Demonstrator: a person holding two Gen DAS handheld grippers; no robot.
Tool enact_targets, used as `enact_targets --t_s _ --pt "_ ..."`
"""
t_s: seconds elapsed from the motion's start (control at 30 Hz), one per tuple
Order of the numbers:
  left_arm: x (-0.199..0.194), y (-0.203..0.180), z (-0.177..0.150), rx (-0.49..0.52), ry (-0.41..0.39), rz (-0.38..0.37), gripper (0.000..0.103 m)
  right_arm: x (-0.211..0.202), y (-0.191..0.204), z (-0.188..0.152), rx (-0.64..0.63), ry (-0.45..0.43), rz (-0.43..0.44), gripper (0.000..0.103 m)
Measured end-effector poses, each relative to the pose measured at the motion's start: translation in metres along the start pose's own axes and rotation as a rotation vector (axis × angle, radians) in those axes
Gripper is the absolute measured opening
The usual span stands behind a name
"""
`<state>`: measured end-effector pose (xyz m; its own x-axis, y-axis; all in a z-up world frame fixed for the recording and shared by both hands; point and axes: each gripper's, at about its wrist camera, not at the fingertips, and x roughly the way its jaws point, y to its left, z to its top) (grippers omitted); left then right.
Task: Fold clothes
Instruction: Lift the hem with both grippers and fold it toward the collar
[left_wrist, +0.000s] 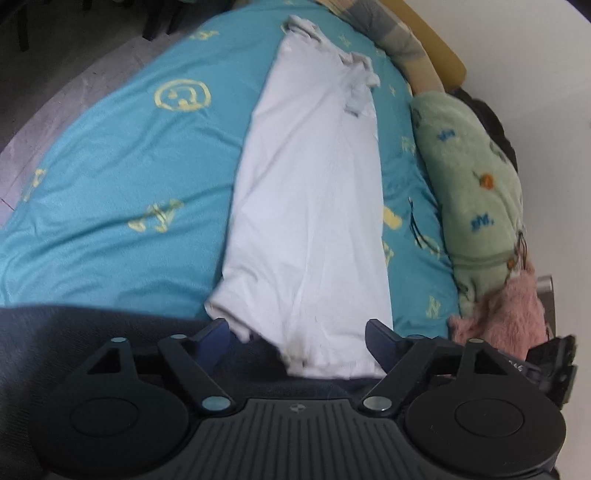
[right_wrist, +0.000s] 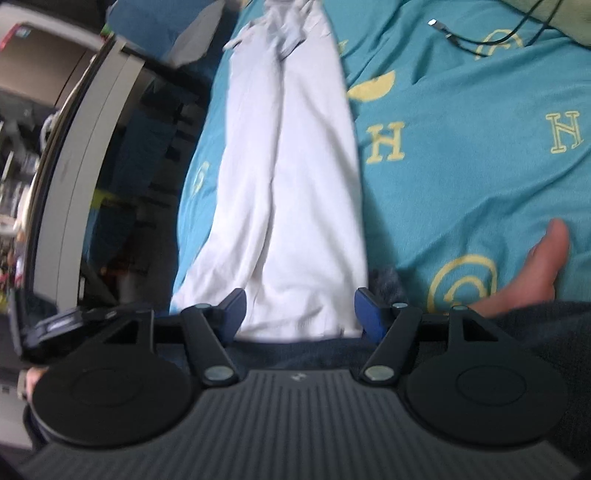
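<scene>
A white garment (left_wrist: 310, 192), folded lengthwise into a long narrow strip, lies on a teal bedsheet (left_wrist: 122, 162). It also shows in the right wrist view (right_wrist: 288, 177). My left gripper (left_wrist: 299, 341) is open, its blue-padded fingers on either side of the garment's near end. My right gripper (right_wrist: 299, 314) is open too, its fingers straddling the garment's near end. Neither grips the cloth. The garment's far end is crumpled in both views.
A green patterned blanket (left_wrist: 472, 192) and a pink plush item (left_wrist: 513, 314) lie along the bed's right side. A bare foot (right_wrist: 532, 273) rests on the sheet (right_wrist: 480, 166). Black cables (right_wrist: 476, 37) lie at the far right. A dark cabinet (right_wrist: 110, 166) stands left of the bed.
</scene>
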<state>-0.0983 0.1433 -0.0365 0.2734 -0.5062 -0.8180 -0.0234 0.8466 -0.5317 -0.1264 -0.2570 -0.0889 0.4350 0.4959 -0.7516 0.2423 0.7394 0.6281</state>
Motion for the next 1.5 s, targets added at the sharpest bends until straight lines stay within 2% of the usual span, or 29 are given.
enact_targets --t_s 0.07,0.13,0.2,0.3,0.37,0.4,0.43,0.5,0.53,0.57,0.6,0.63,0.67,0.83,0.97,1.03,1.13,1.27,1.37,1.5 --pt "0.006 0.000 0.016 -0.018 -0.031 0.034 0.084 0.015 -0.004 0.012 0.047 -0.007 -0.021 0.068" --pt "0.022 0.004 0.030 -0.043 -0.022 0.074 0.084 0.037 -0.007 0.023 0.081 0.006 -0.031 0.068" --pt "0.047 0.010 0.040 -0.072 0.027 0.117 0.084 0.056 -0.007 0.029 0.098 0.022 -0.040 0.068" --pt "0.085 0.021 0.040 -0.073 0.129 0.184 0.080 0.082 -0.010 0.029 0.100 0.077 -0.068 0.067" --pt "0.108 0.027 0.030 -0.068 0.236 0.216 0.071 0.090 -0.017 0.025 0.148 0.119 -0.057 0.059" --pt "0.113 0.028 0.026 -0.066 0.277 0.188 0.065 0.089 -0.020 0.022 0.162 0.119 -0.035 0.059" --pt "0.114 0.026 0.024 -0.050 0.284 0.167 0.058 0.088 -0.018 0.018 0.156 0.131 -0.020 0.058" --pt "0.109 0.022 0.024 -0.028 0.268 0.143 0.041 0.087 -0.011 0.009 0.127 0.168 0.004 0.053" --pt "0.106 0.021 0.023 -0.025 0.260 0.125 0.027 0.086 -0.008 0.005 0.113 0.187 0.016 0.049" --pt "0.102 0.021 0.023 -0.026 0.253 0.104 0.019 0.085 -0.002 0.000 0.089 0.202 0.016 0.045" --pt "0.098 0.021 0.023 -0.029 0.238 0.085 0.016 0.086 0.004 -0.005 0.062 0.215 0.011 0.041" --pt "0.091 0.021 0.022 -0.034 0.217 0.068 0.012 0.083 0.008 -0.008 0.044 0.207 0.012 0.023" --pt "0.085 0.020 0.022 -0.038 0.195 0.051 0.010 0.080 0.011 -0.009 0.031 0.189 0.017 0.012" --pt "0.032 0.013 0.026 -0.071 0.062 -0.090 0.009 0.044 0.026 -0.007 -0.015 0.069 0.069 0.009" --pt "-0.016 -0.008 0.032 -0.069 -0.065 -0.163 0.008 -0.017 0.051 0.005 -0.067 -0.089 0.125 0.009" --pt "-0.035 -0.023 0.025 -0.067 -0.121 -0.203 0.007 -0.050 0.067 0.009 -0.101 -0.171 0.147 0.008" --pt "-0.055 -0.033 -0.005 -0.072 -0.153 -0.261 0.007 -0.092 0.084 0.001 -0.135 -0.270 0.170 0.008" --pt "-0.075 -0.031 -0.053 -0.078 -0.162 -0.298 0.007 -0.122 0.086 -0.032 -0.169 -0.287 0.172 0.008" --pt "-0.076 -0.019 -0.083 -0.091 -0.131 -0.292 0.007 -0.118 0.068 -0.064 -0.145 -0.263 0.174 0.008" --pt "-0.060 -0.009 -0.084 -0.106 -0.094 -0.277 0.007 -0.107 0.055 -0.077 -0.094 -0.234 0.173 0.008"
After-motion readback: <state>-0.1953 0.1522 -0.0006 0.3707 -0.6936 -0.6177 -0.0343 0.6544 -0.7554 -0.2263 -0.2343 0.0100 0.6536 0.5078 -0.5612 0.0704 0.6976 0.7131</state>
